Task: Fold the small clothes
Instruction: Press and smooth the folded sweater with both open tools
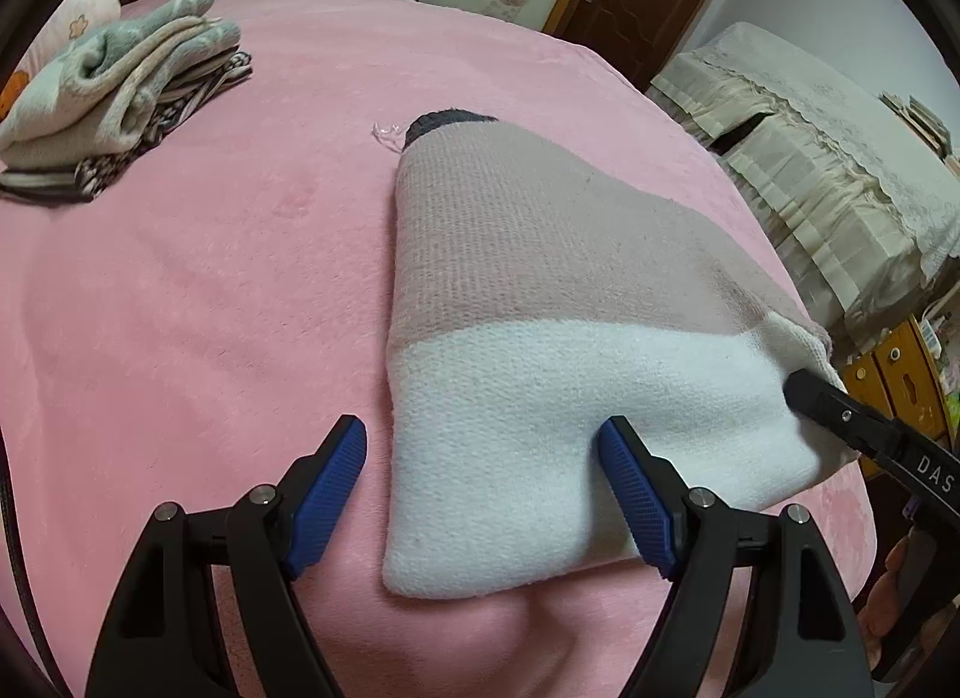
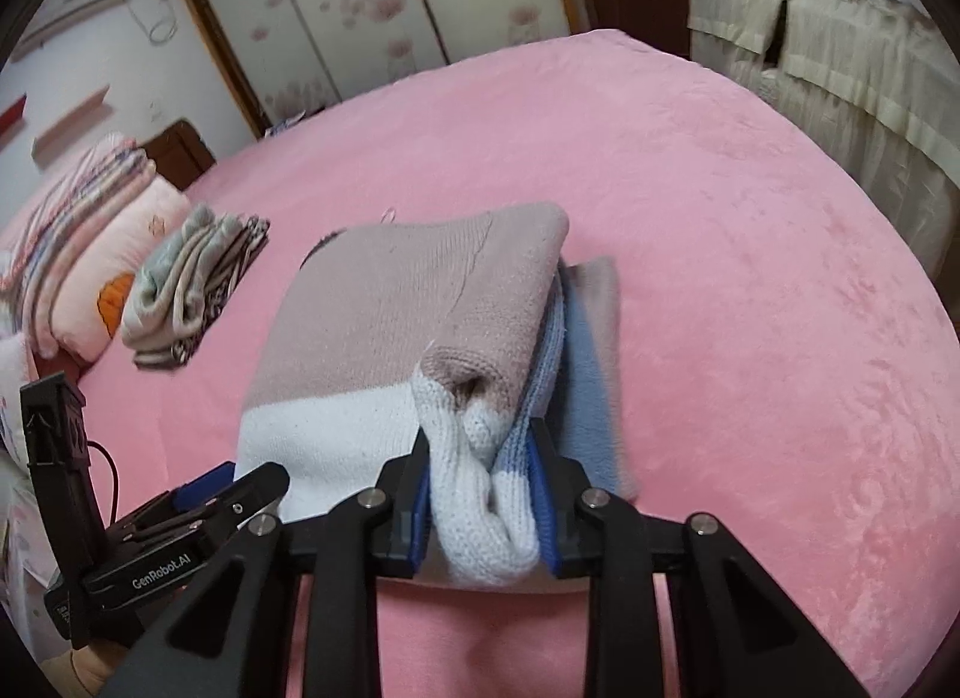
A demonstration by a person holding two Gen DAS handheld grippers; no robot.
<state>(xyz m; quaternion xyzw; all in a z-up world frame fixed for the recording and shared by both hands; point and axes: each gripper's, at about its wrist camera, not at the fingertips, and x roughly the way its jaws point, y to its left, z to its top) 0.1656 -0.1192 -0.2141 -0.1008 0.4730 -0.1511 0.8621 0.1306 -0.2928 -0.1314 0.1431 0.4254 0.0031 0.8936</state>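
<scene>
the sweater (image 1: 540, 302) ran lengthwise ahead of both tools; right gripper (image 2: 483, 494) pinched its near corner, left gripper (image 1: 483, 485) gaped, straddling the near hem.

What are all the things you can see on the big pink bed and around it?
sweater: one, dusty pink, white and blue knit, folded mid-bed
pile of folded clothes: one, grey-green, cream, dark patterned, far left on bed
bed cover: one, pink, under everything
pillows: a few, pink and striped, at bed head
wardrobe: one, flowered doors, behind bed
covered furniture: cream cloth, right of bed
left gripper: open around sweater's white corner
right gripper: shut on sweater edge
</scene>
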